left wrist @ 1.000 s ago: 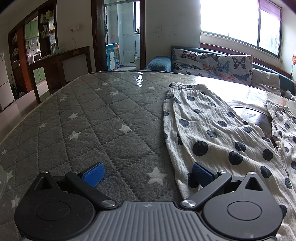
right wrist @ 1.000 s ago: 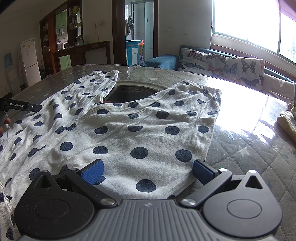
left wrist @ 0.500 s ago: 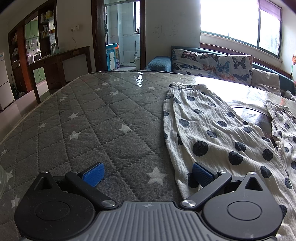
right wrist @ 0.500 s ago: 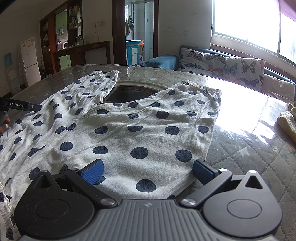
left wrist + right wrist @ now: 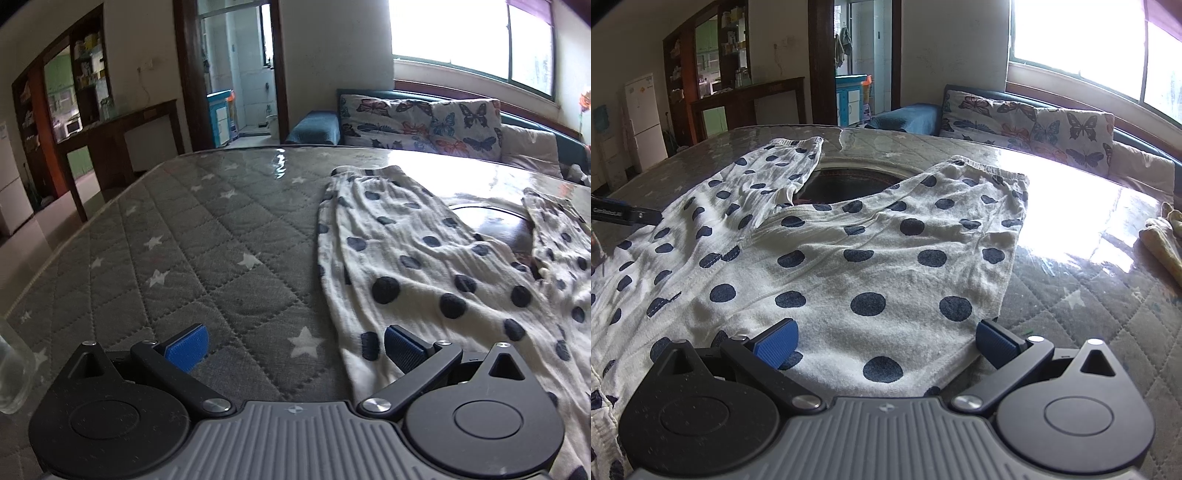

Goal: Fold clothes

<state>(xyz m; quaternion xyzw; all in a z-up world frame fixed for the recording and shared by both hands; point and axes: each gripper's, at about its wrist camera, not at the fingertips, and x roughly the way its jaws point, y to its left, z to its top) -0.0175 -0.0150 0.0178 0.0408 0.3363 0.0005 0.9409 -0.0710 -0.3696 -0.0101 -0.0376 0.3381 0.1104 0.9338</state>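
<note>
We see both claws spread wide, empty: the left gripper [image 5: 295,345] and right gripper [image 5: 886,341] over the dotted trousers [image 5: 849,258]. The white lettering on the black bar [image 5: 624,215] at left is too blurred to read.

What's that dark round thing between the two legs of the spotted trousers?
In the right wrist view, a dark round patch of glossy tabletop shows between the two legs of the spotted trousers; the grey quilted cover has a round opening there.

Legible text — one item only: "GenRobot.AI", white lettering, blurred, on the left gripper's [image 5: 626,215] black side, right wrist view.
</note>
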